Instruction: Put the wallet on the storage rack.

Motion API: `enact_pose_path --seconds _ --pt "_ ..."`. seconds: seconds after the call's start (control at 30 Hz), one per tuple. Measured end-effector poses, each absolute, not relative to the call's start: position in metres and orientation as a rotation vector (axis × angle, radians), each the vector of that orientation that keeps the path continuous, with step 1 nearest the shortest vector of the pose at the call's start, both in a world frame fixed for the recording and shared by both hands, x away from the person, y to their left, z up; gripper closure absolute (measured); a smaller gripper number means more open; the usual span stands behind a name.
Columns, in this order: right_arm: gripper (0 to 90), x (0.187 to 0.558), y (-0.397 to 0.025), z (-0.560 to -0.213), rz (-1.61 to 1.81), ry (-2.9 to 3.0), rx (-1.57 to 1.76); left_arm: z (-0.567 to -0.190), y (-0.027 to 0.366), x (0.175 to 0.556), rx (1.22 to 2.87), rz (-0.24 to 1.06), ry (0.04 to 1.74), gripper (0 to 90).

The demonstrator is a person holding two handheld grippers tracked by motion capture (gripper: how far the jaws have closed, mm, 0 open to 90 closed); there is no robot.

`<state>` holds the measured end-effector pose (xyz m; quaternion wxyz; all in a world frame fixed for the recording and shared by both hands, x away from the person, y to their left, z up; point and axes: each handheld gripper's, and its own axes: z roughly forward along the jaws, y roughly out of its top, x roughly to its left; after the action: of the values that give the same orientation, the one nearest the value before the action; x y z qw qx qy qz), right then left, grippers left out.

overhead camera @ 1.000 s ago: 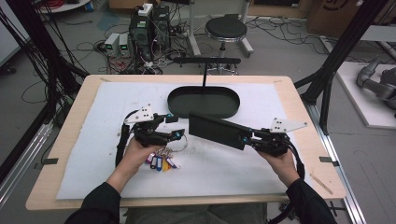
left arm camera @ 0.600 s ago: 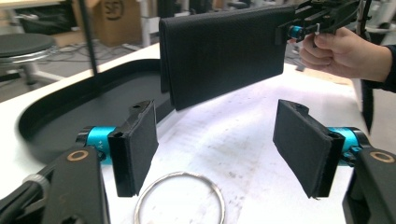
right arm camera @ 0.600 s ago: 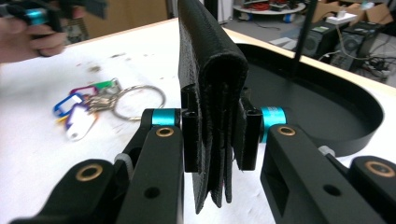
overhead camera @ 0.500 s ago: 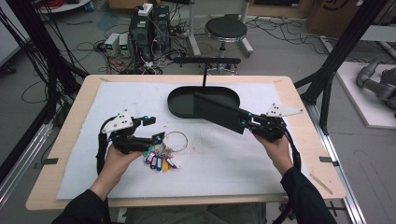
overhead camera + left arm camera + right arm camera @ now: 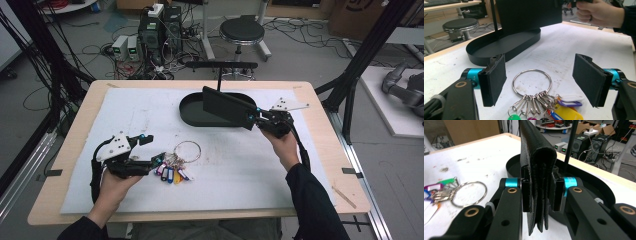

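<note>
A lab room with cable clutter, computer towers and a round stool (image 5: 242, 31) is seen behind a wooden table (image 5: 320, 125) covered by a white mat (image 5: 250, 170). A black folded wallet (image 5: 227, 106) is clamped edge-on between the shut jaws of the right gripper (image 5: 254, 118) and is held tilted above the near rim of the black oval tray (image 5: 192, 111), which carries a thin upright post with a crossbar (image 5: 221, 65). A second ago the wallet was held low over the mat middle with both grippers meeting at it; it has since been carried back and right to the tray, so placement in the tray is judged to be the step in hand, with release not yet done.

The left gripper (image 5: 159, 149) has been pulled back toward the near left; its jaws are wide apart, nothing between the pads (image 5: 494, 80). Just ahead of them a large key ring (image 5: 532, 82) with coloured plastic key tags (image 5: 567, 110) is lying flat on the mat, which looks like the next thing to be picked.

No brand, label or writing can be read; the tags' faces are too small to tell.
</note>
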<state>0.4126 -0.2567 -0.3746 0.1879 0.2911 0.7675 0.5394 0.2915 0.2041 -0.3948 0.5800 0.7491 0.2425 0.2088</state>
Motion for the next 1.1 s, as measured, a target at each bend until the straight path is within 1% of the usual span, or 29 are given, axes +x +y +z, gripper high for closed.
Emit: enact_pose_path --seconds 0.23,0.6,1.1 --pt "77.1 0.431 -0.236 -0.378 1.464 2.174 0.818 -0.394 0.208 0.288 1.745 0.501 0.564 26.9" --pt "77.1 0.453 -0.214 -0.379 1.441 2.161 0.836 -0.392 0.205 0.284 1.745 0.507 0.528 26.9" --pt "77.0 0.482 -0.199 -0.409 1.432 2.168 0.894 -0.393 0.205 0.283 1.735 0.502 0.527 26.9"
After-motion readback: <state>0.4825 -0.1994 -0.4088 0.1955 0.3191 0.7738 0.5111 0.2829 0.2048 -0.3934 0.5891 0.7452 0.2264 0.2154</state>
